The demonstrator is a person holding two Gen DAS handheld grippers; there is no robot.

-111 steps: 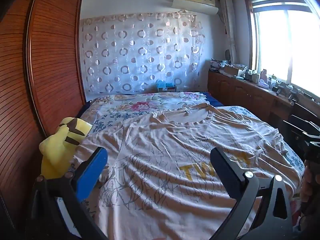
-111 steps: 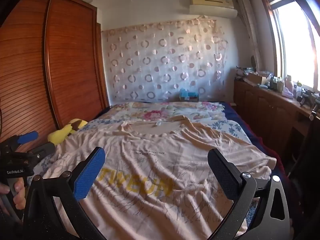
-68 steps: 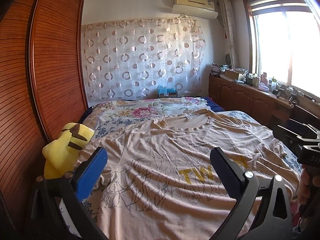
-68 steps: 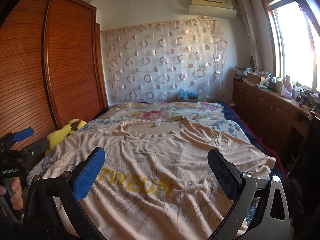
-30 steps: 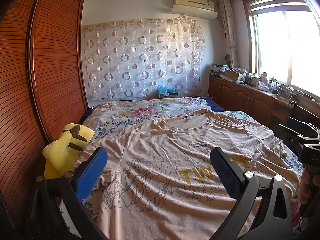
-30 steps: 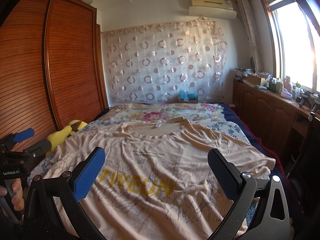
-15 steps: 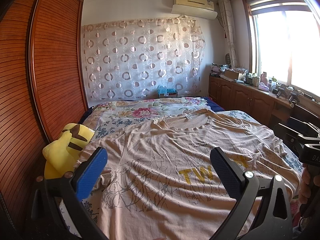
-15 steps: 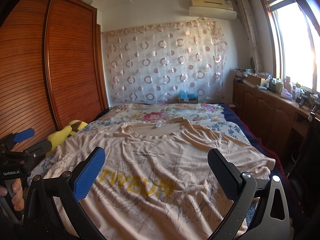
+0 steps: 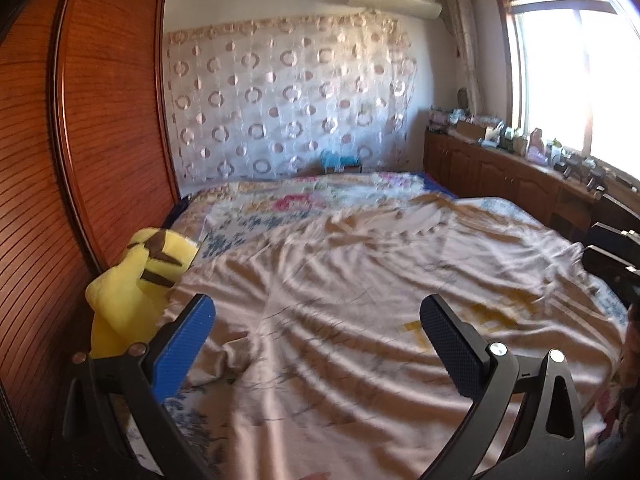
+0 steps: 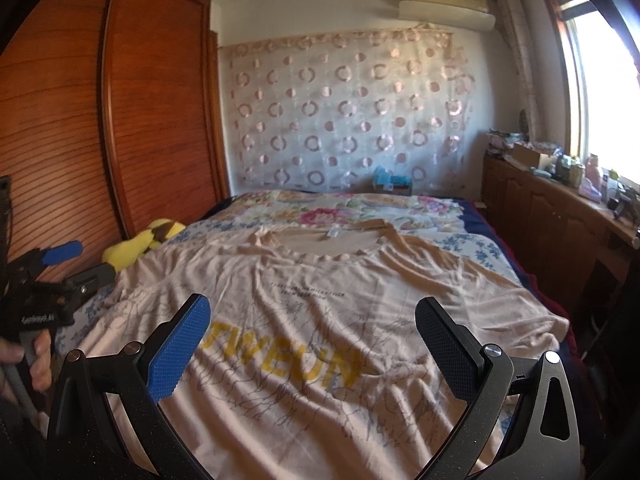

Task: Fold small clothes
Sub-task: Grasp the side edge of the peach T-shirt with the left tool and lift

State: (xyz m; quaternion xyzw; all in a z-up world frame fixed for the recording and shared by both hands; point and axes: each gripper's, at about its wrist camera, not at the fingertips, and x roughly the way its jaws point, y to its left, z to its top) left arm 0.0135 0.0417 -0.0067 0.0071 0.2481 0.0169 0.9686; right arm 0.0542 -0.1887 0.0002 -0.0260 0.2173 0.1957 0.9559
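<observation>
A large beige T-shirt (image 10: 320,304) with yellow letters lies spread flat, front up, on the bed, collar at the far end. It also shows in the left wrist view (image 9: 360,304). My left gripper (image 9: 316,320) is open and empty above the shirt's left lower part. My right gripper (image 10: 312,320) is open and empty above the shirt's hem, near the yellow print. The left gripper also shows at the left edge of the right wrist view (image 10: 60,264), held in a hand.
A yellow plush toy (image 9: 136,280) lies at the bed's left edge against the wooden wardrobe (image 9: 80,160). The floral bedsheet (image 10: 340,208) extends beyond the collar. Wooden cabinets (image 10: 552,216) with clutter run along the right wall under the window.
The left gripper has dipped and shifted slightly left and forward; its view is blurred by motion. The right gripper has barely moved. The shirt lies as before.
</observation>
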